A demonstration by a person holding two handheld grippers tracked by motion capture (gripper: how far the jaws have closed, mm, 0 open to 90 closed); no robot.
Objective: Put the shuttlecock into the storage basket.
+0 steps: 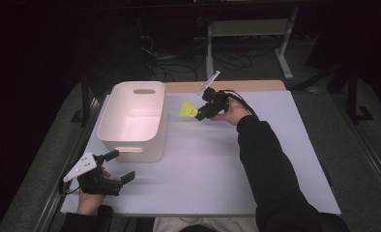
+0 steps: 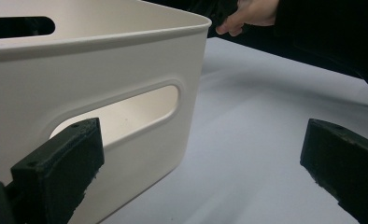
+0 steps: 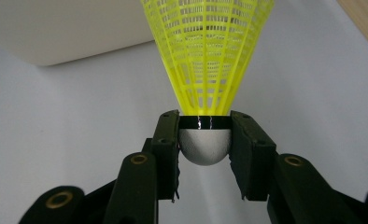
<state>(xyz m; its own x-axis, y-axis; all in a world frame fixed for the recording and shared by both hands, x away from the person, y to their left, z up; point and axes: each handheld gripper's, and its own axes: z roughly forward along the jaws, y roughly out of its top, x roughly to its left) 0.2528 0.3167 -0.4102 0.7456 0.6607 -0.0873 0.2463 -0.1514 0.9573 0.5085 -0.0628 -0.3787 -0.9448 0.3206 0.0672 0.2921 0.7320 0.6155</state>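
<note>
High view: we find a white bin (image 1: 135,121) standing at the left of the table (image 1: 275,159), open side up, nothing visible inside. The right gripper (image 1: 197,115) is held just right of the bin's far corner, pointing toward it, with a yellow shuttlecock (image 1: 187,109) at its tip, clear of the table surface. We judge the shuttlecock is being carried to the bin for deposit; it is not yet over the rim. The left gripper (image 1: 123,169) sits low at the table's near left edge, just in front of the bin's near wall.

Left gripper view: we see both jaws spread wide with nothing between them. They face the bin (image 2: 102,70) near its handle slot (image 2: 121,114). The left jaw lies in front of the wall; we cannot tell whether it touches. We judge this gripper is parked, possibly placed to steady the bin.

Right gripper view: the jaws are clamped on the shuttlecock's (image 3: 205,60) white cork (image 3: 204,147), one pad on each side, with the yellow skirt pointing away from the camera. Holding the firm cork spares the flimsy skirt and leaves it free. The bin's (image 3: 56,28) wall lies beyond, upper left.
</note>
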